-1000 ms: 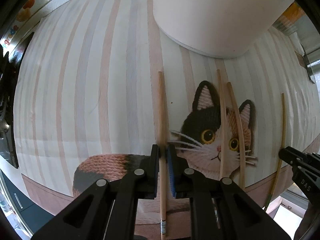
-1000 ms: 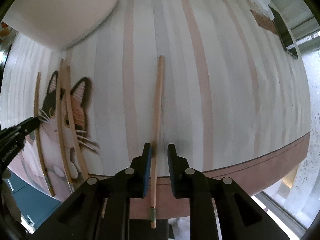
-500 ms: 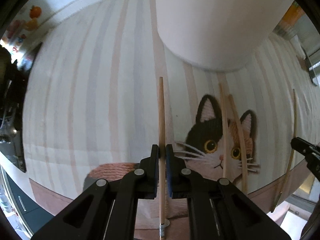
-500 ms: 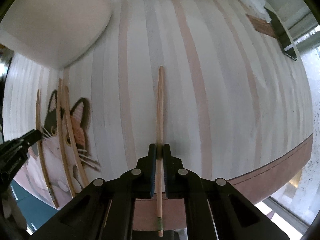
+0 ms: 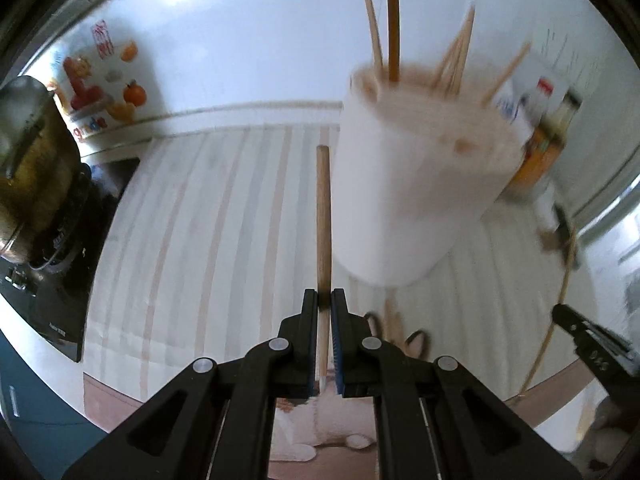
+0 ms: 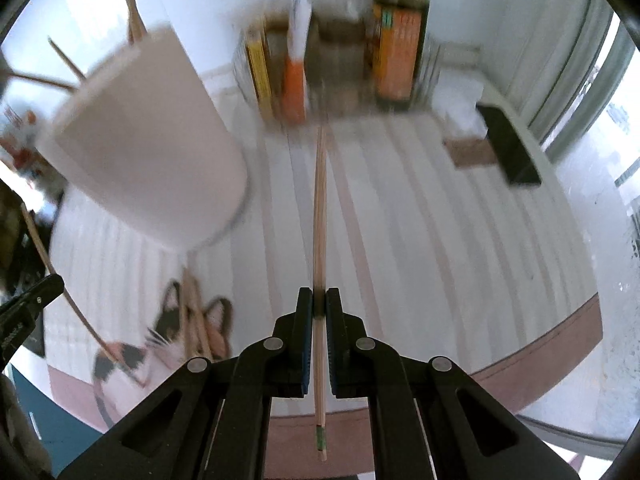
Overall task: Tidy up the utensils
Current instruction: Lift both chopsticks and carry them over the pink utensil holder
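My left gripper [image 5: 324, 300] is shut on a wooden chopstick [image 5: 323, 216] and holds it lifted, pointing forward just left of the white holder cup [image 5: 416, 184], which has several chopsticks standing in it. My right gripper [image 6: 319, 300] is shut on another wooden chopstick [image 6: 319, 216], lifted above the striped mat, with the white cup [image 6: 148, 156] to its upper left. Two chopsticks [image 6: 194, 316] lie on the cat picture of the mat. The right gripper [image 5: 592, 340] shows at the left view's right edge with its chopstick [image 5: 556, 312].
The striped cat mat [image 6: 440, 220] covers the counter. Bottles and boxes [image 6: 340, 52] stand at the back. A black object [image 6: 508, 144] lies at back right. A stove with a pot [image 5: 28, 168] is on the far left. The left gripper [image 6: 24, 312] shows at the right view's left edge.
Both grippers have lifted their chopsticks off the mat and tilted upward, so the cup's rim and the back wall have come into view. Both stay shut.
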Tool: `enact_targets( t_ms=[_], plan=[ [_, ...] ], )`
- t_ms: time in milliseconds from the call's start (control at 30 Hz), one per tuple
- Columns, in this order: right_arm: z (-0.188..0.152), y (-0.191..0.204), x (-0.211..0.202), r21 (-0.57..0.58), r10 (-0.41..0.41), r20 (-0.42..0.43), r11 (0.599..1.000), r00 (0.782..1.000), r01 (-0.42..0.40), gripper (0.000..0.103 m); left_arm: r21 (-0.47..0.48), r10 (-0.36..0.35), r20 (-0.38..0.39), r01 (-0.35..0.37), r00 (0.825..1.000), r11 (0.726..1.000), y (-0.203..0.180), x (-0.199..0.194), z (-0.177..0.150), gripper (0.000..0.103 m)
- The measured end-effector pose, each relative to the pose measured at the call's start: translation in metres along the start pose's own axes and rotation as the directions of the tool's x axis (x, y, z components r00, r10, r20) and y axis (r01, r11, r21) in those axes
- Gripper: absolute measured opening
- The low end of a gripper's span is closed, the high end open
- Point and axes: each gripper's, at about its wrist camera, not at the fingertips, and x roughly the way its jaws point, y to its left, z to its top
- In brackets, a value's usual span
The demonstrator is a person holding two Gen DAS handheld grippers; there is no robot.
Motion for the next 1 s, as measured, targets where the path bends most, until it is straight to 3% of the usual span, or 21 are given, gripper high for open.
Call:
enact_targets(
  t_ms=[267,467,600,800,1000],
  plan=[
    [0.033,0.011,-0.058,0.04,0.114,0.17,0.992,0.979,-0.123,0.007,-0.043,-0.12,0.146,0.127,0.982,0.991,-0.003,-0.079,0.03,0.004],
    [0.075,0.025,-0.111,0.027,0.222,0.292,0.97,0.93,-0.24,0.006,-0.019,-0.183,0.245,0.193,0.952,0.981,-0.014,-0.138,0.057,0.004],
    [0.11,0.037,-0.14,0.008,0.288,0.364,0.95,0.886,-0.312,0.006,-0.018,-0.196,0.294,0.21,0.935,0.977,-0.023,-0.159,0.084,0.004],
    [0.163,0.059,-0.153,-0.014,0.334,0.447,0.93,0.83,-0.367,0.006,-0.046,-0.2,0.309,0.224,0.93,0.973,-0.025,-0.156,0.134,0.004],
    [0.207,0.085,-0.137,-0.02,0.34,0.49,0.925,0.803,-0.379,0.006,-0.074,-0.172,0.247,0.196,0.954,0.978,-0.022,-0.114,0.176,0.004]
  ],
)
